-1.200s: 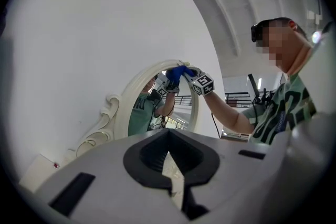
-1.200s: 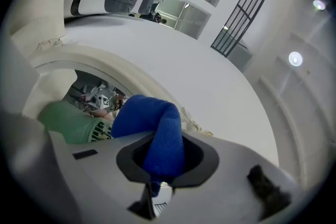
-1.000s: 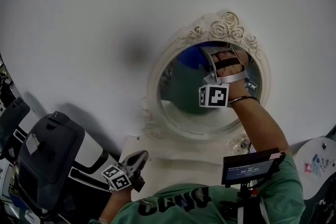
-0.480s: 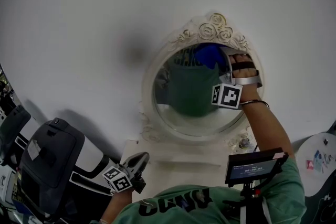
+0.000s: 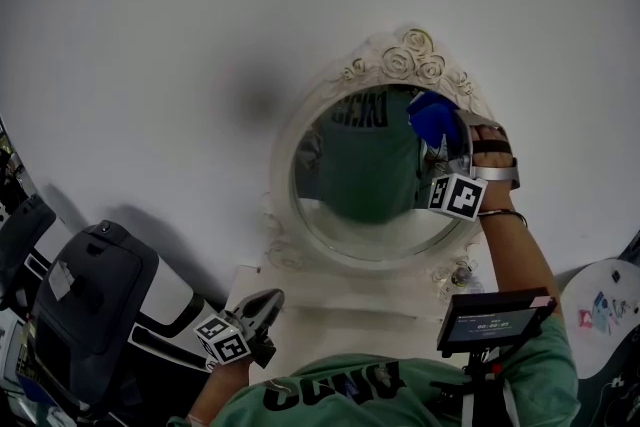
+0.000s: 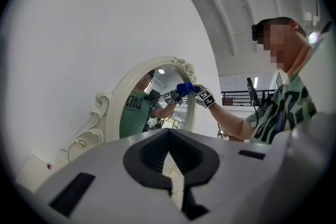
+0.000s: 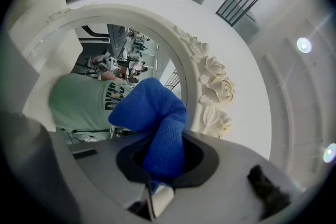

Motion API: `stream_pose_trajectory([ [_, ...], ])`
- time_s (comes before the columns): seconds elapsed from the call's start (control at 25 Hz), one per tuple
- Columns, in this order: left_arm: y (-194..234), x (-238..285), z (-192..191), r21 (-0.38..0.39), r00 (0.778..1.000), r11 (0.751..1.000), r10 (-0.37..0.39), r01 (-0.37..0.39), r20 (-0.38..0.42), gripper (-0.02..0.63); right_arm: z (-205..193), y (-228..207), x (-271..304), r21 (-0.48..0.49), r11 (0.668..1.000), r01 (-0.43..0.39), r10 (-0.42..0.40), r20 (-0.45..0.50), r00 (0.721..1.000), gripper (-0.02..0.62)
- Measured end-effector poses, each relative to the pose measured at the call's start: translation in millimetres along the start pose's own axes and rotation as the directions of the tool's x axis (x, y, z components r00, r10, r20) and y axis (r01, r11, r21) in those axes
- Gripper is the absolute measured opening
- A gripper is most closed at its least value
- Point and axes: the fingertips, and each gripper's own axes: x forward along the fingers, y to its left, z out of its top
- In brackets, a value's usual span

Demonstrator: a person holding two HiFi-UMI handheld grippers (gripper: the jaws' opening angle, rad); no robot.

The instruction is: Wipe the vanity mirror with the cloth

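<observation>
Blue cloth (image 5: 432,118), clamped in the right gripper (image 5: 438,145), presses the vanity mirror (image 5: 345,200) at its upper-right glass to wipe it; the left gripper (image 5: 263,306) waits low, jaws together, empty.

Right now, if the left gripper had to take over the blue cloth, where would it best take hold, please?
Probably the bunched free end of the cloth, which sticks out past the shut jaws of the right gripper at the upper right of the mirror. Come from the open left side of the glass, since the carved frame crowds the cloth's right.
</observation>
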Motion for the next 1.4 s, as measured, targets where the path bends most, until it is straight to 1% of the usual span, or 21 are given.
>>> stream_pose_trajectory([
  [0.08, 2, -4, -1, 0.0, 1.0, 1.0, 0.008, -0.008, 0.0, 0.0, 19, -3, -5, 0.004, 1.0, 0.002, -0.003, 0.055, 0.998, 0.051],
  [0.16, 4, -8, -1, -0.003, 1.0, 1.0, 0.016, -0.016, 0.003, 0.0, 56, -1, -13, -0.001, 1.0, 0.001, -0.001, 0.15, 0.989, 0.051],
  [0.24, 5, -11, -1, -0.011, 1.0, 1.0, 0.019, -0.019, 0.01, 0.0, 99, 7, -17, -0.017, 1.0, -0.008, 0.012, 0.239, 0.971, 0.051],
  [0.36, 4, -13, 0, -0.005, 1.0, 1.0, 0.02, -0.02, 0.02, 0.0, 160, 20, -17, -0.045, 0.999, -0.027, 0.041, 0.329, 0.944, 0.051],
  [0.48, 3, -18, 1, -0.009, 0.999, 1.0, 0.026, -0.026, 0.031, 0.0, 201, 26, -12, -0.069, 0.997, -0.033, 0.057, 0.375, 0.925, 0.051],
  [0.64, 8, -30, 1, -0.007, 0.998, 0.999, 0.051, -0.05, 0.044, 0.0, 224, 31, 2, -0.082, 0.996, -0.04, 0.068, 0.378, 0.923, 0.051],
  [0.88, 16, -43, 0, -0.026, 0.995, 0.997, 0.077, -0.076, 0.057, 0.0, 232, 41, 13, -0.097, 0.994, -0.052, 0.084, 0.364, 0.928, 0.051],
  [0.96, 16, -41, 2, -0.025, 0.996, 0.997, 0.073, -0.072, 0.059, 0.0, 229, 39, 13, -0.1, 0.994, -0.054, 0.087, 0.36, 0.929, 0.051],
  [1.04, 14, -36, 2, -0.02, 0.997, 0.998, 0.062, -0.061, 0.056, 0.0, 218, 38, 13, -0.101, 0.993, -0.056, 0.088, 0.347, 0.934, 0.051],
  [1.2, 9, -27, 1, -0.017, 0.998, 0.999, 0.039, -0.038, 0.043, 0.0, 170, 40, 8, -0.111, 0.991, -0.071, 0.1, 0.29, 0.952, 0.051],
  [1.4, 8, -21, -1, -0.016, 0.999, 1.0, 0.022, -0.022, 0.03, 0.0, 91, 43, -2, -0.117, 0.99, -0.079, 0.1, 0.186, 0.978, 0.051],
])
